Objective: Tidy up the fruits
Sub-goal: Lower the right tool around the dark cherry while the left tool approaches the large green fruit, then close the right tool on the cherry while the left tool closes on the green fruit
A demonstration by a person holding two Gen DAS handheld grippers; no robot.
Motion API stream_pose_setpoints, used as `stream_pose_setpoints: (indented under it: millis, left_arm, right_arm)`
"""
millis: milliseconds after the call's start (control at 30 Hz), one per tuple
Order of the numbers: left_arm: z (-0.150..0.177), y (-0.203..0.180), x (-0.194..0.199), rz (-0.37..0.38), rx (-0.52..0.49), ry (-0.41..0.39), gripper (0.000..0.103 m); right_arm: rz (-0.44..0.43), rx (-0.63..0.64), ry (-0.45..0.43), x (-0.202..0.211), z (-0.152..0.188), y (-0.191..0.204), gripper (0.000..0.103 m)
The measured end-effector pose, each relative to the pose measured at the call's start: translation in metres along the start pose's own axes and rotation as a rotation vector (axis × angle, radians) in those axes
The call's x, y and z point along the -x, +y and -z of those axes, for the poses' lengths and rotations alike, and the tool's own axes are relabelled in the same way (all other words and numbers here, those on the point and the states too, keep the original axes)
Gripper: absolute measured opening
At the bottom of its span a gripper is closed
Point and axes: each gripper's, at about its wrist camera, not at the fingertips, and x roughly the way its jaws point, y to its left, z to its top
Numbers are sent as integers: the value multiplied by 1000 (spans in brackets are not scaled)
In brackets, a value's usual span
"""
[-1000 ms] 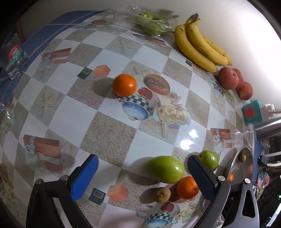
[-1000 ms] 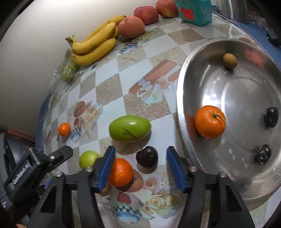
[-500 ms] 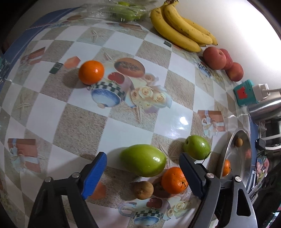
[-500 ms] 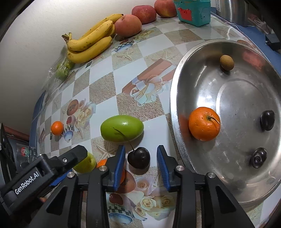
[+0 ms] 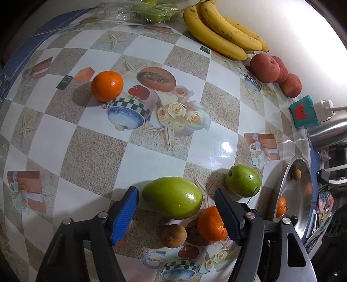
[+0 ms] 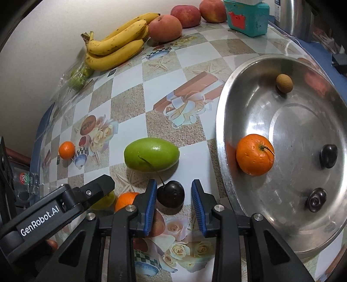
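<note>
The worktop (image 5: 156, 160), covered in a checked cloth printed with roses and teapots, fills both views. At its right end lies a big steel tray (image 6: 229, 121), holding 1 orange (image 6: 254, 157), 1 small brown fruit (image 6: 284, 83) near the far rim and 2 dark plums (image 6: 328, 156) on the near right side. Against the back wall sit a bunch of bananas (image 5: 221, 32), then 3 peaches (image 5: 264, 67) in a row, then a teal box (image 5: 303, 110). A clear bag of green fruit (image 5: 141, 10) lies left of the bananas.

The left claw (image 5: 175, 211) is open wide, its blue pads standing apart on either side of the near end of a green mango (image 5: 172, 200), not touching it. Just right of the mango is a round green fruit (image 5: 243, 180); in front of it an orange (image 5: 209, 223) lies partly behind the right pad, with a brown fruit (image 5: 173, 235) beside it. Another orange (image 5: 107, 85) sits well apart, on the far left.

The right claw (image 6: 173, 201) is partly open around a dark cherry (image 6: 171, 194) on the cloth; the left pad is touching or almost touching it, the right pad stands clear. The cherry's stem leans up across the mango.
</note>
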Motion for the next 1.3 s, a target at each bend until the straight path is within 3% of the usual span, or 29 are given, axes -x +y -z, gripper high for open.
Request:
stream_pose_setpoints:
  millis: [233, 1300]
  left_arm:
    - [0, -6, 1, -33, -28, -18, 63]
    - [-5, -8, -2, -63, -30, -32, 60]
  right_arm:
    - [17, 37, 2, -1, 0, 5, 34]
    - [57, 122, 9, -4, -1, 15, 34]
